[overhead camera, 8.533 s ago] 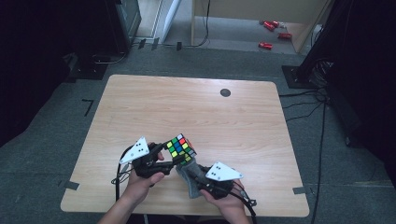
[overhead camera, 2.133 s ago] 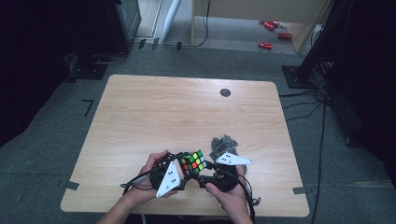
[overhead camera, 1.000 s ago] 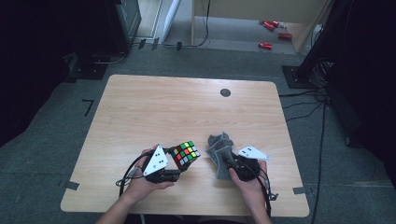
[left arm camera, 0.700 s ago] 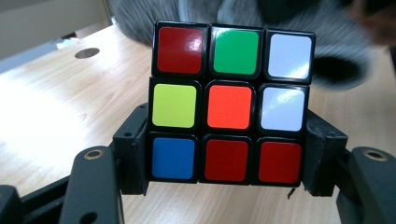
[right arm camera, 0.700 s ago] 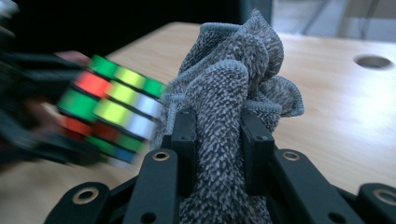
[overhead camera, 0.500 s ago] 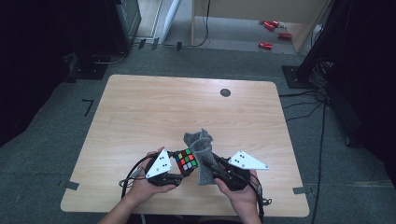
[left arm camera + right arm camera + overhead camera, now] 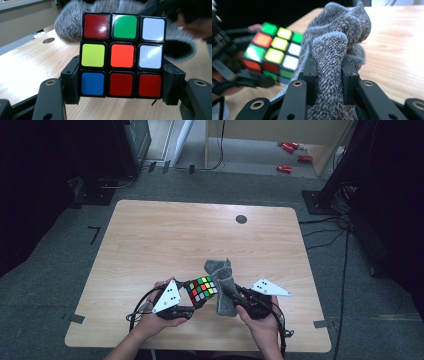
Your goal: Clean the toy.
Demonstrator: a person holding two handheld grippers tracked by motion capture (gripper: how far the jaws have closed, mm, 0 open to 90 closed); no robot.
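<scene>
Both hands low at the table's near edge; left gripper (image 7: 192, 302) pinches the cube (image 7: 202, 289); right gripper (image 7: 329, 75) pinches the grey cloth (image 7: 337, 45); the left gripper view shows the cube's red-cornered face.

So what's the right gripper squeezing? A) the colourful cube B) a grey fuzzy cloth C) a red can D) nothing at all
B: in the right gripper view the right gripper has its two black jaws pressed on a bunched grey cloth, while the cube sits clamped in the left gripper.
</scene>
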